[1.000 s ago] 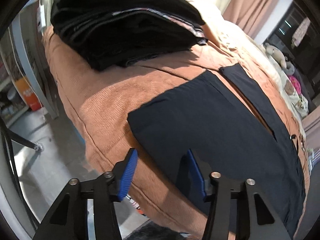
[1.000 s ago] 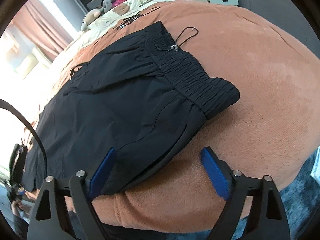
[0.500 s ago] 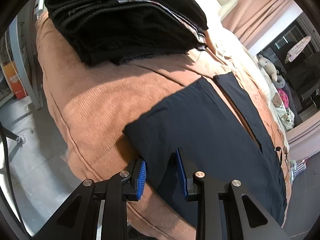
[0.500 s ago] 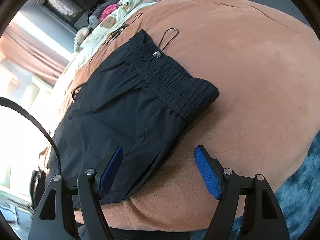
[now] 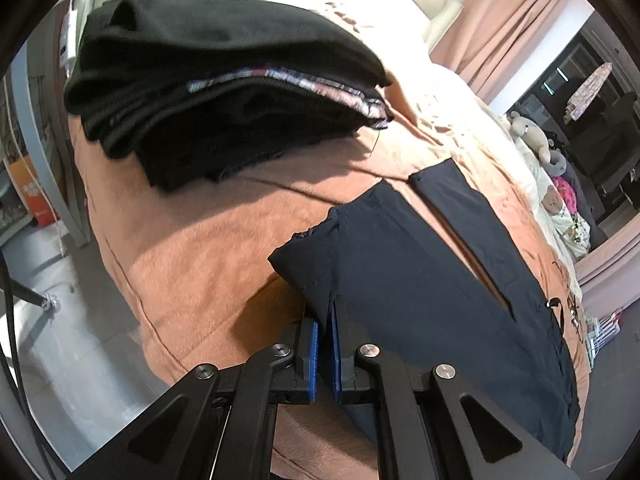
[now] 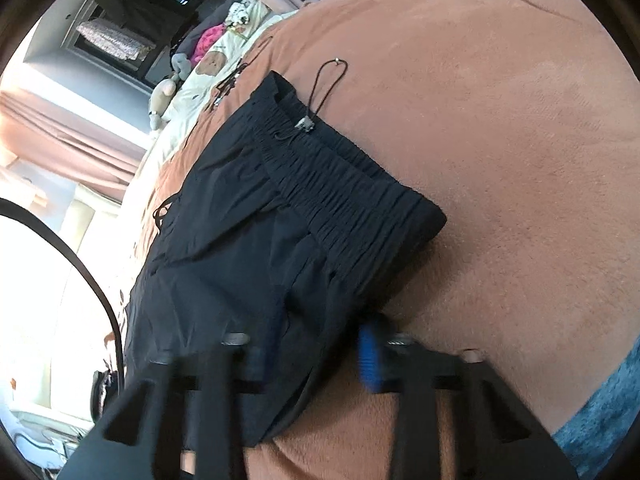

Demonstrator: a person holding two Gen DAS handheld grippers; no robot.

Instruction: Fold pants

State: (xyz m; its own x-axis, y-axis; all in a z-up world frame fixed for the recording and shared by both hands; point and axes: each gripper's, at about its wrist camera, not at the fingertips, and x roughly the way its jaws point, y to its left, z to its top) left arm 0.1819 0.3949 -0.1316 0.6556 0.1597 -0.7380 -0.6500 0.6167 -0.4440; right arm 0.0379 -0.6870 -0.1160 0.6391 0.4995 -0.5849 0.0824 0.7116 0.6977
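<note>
Black pants (image 5: 424,280) lie flat on an orange-brown blanket (image 5: 192,248). In the left wrist view my left gripper (image 5: 326,328) is shut on the near hem of a pant leg, and the hem corner is lifted off the blanket. In the right wrist view the pants (image 6: 240,248) show their gathered elastic waistband (image 6: 352,200) with a drawcord. My right gripper (image 6: 320,352) is blurred by motion. Its jaws stand either side of the near side edge of the pants below the waistband, still partly apart.
A stack of folded dark clothes (image 5: 224,92) lies at the far left end of the bed. Soft toys (image 5: 532,140) and cream bedding lie along the far side. Curtains (image 5: 508,12) hang behind. Floor (image 5: 52,320) lies to the left, blue rug (image 6: 600,412) at the right.
My left gripper has closed on the pant leg hem and raised it. My right gripper has moved in onto the pants' side edge and its jaws have narrowed.
</note>
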